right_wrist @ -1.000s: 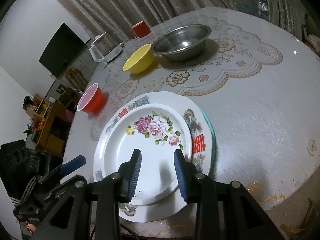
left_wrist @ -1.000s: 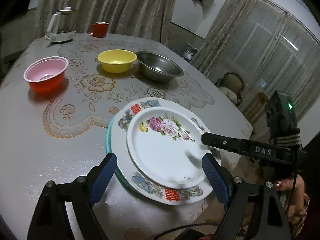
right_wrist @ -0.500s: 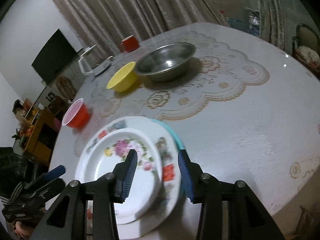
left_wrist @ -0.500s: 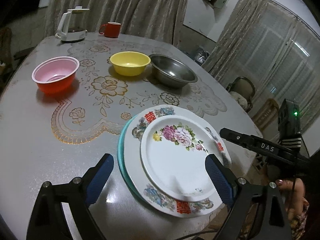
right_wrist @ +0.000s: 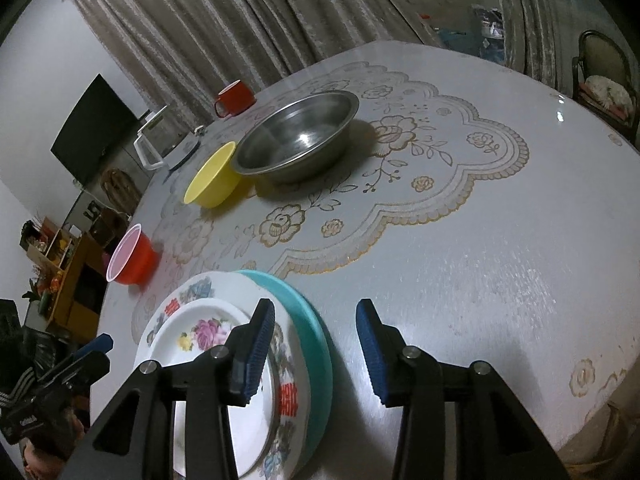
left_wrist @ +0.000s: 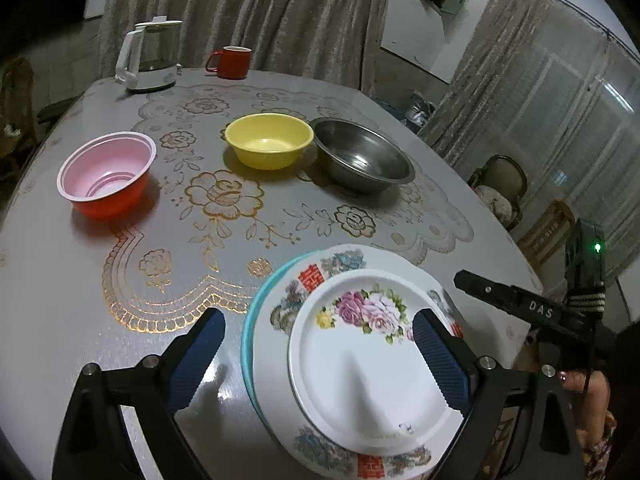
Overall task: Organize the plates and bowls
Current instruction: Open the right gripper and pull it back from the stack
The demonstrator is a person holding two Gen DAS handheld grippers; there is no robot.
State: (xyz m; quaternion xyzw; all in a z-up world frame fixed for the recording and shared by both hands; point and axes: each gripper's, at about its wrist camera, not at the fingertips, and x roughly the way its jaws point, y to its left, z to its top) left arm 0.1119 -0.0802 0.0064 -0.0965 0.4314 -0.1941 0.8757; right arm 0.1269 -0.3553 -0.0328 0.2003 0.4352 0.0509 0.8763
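Plate stack sat at the lower centre-right of the left wrist frame: small rose-print plate (left_wrist: 372, 364) on top of a larger floral plate (left_wrist: 344, 260) with red characters, on a teal plate (left_wrist: 247, 336) showing only as a rim on the left.

Left gripper (left_wrist: 318, 360) jaws were opening, already wide, nothing gripped. The stack lay below and between the blue pads (left_wrist: 440, 364); no contact visible.

Right gripper (right_wrist: 316, 354) jaws were partly apart, holding nothing. In its own frame, the left pad overlapped the stack's right edge and the right pad sat over bare table (right_wrist: 500, 280). In the left wrist frame the right gripper came in from the right edge as a black bar, tip near the stack's rim.

Bowls were in the upper half of the left wrist frame: red bowl with pink inside (left_wrist: 106, 174) at left, well apart from the yellow bowl (left_wrist: 269, 140) in the centre, steel bowl (left_wrist: 362, 154) just beside it on the right.

Kettle (left_wrist: 150, 56) and red mug (left_wrist: 231, 62) stood at the far table edge, top left.
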